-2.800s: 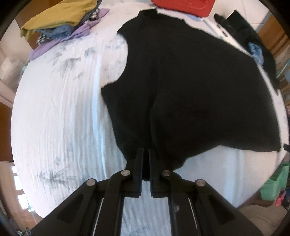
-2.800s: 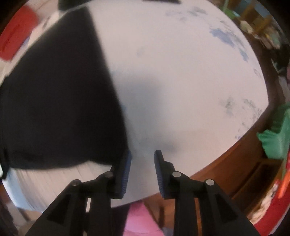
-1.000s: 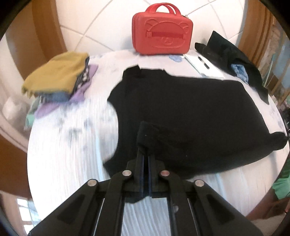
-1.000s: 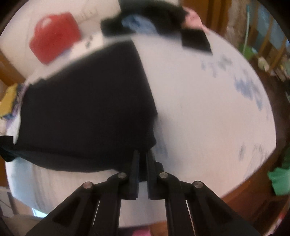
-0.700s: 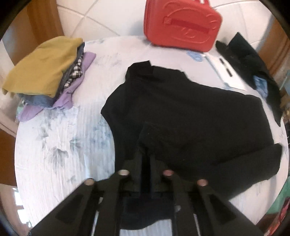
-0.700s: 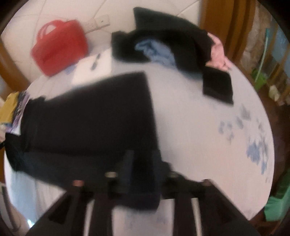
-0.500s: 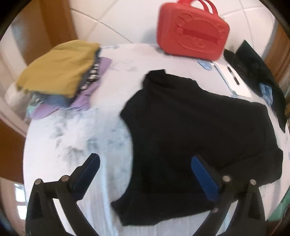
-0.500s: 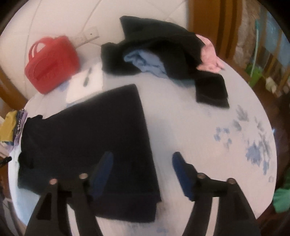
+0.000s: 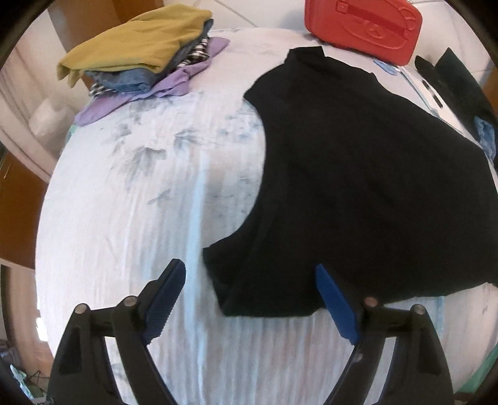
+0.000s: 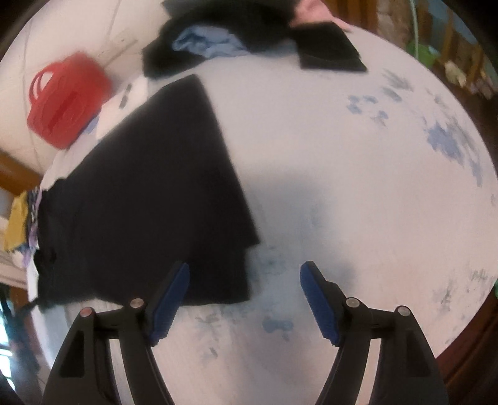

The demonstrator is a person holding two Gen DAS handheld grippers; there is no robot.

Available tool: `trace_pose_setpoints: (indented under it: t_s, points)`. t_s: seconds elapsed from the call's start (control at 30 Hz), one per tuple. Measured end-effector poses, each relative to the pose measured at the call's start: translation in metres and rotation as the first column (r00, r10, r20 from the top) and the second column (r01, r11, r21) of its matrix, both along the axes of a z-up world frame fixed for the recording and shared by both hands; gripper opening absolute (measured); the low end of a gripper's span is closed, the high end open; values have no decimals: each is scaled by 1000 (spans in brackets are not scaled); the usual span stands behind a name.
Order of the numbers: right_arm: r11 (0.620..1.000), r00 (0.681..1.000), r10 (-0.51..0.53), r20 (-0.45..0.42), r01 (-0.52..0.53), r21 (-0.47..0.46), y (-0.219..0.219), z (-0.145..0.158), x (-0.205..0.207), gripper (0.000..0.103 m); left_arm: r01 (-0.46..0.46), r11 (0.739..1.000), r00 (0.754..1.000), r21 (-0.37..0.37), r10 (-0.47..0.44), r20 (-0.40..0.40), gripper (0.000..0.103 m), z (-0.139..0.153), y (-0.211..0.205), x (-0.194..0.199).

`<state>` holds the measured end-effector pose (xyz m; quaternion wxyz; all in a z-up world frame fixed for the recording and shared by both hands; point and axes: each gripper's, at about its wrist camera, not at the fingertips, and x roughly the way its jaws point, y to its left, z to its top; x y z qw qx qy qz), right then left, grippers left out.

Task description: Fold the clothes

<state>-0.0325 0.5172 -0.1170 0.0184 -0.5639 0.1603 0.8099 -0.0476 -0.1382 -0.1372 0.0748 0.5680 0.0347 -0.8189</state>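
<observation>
A black sleeveless top lies on the round table's white flowered cloth, its near edge folded over onto itself. My left gripper is open and empty, hovering over the top's near left corner. In the right wrist view the same top fills the left half, with the folded layer's corner showing near the fingers. My right gripper is open and empty, just above that near right corner.
A stack of folded clothes topped by a mustard piece sits far left. A red case stands at the back. A heap of dark and blue clothes lies far right. The table edge drops off near right.
Both grippers were shut on the top's near edge, carried it forward over the garment, then opened and let go. They have since drawn back toward the near edge.
</observation>
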Motion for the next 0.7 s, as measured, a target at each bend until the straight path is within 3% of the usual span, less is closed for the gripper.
trace_pose_setpoints:
  t_s: [0.27, 0.53, 0.6, 0.63, 0.67, 0.7]
  points:
    - [1000, 997, 6, 74, -7, 5, -25, -29, 3, 74, 48, 999, 999, 2, -48, 2, 86, -18, 5, -4]
    - [998, 999, 14, 37, -16, 61, -43, -35, -1, 75, 62, 998, 998, 4, -62, -24, 86, -20, 8, -1]
    - [997, 999, 19, 26, -21, 80, -47, -34, 0, 73, 84, 996, 996, 3, -84, -34, 72, -17, 12, 1]
    - [996, 999, 25, 20, -27, 90, -50, -33, 0, 65, 98, 995, 994, 1, -98, -39, 65, -16, 15, 2]
    - [994, 999, 32, 15, -33, 100, -52, -32, 0, 45, 126, 992, 991, -5, -126, -43, 49, -13, 22, 4]
    - [993, 999, 39, 12, -40, 112, -54, -31, 0, 33, 133, 991, 990, 9, -132, -39, 33, -13, 24, 3]
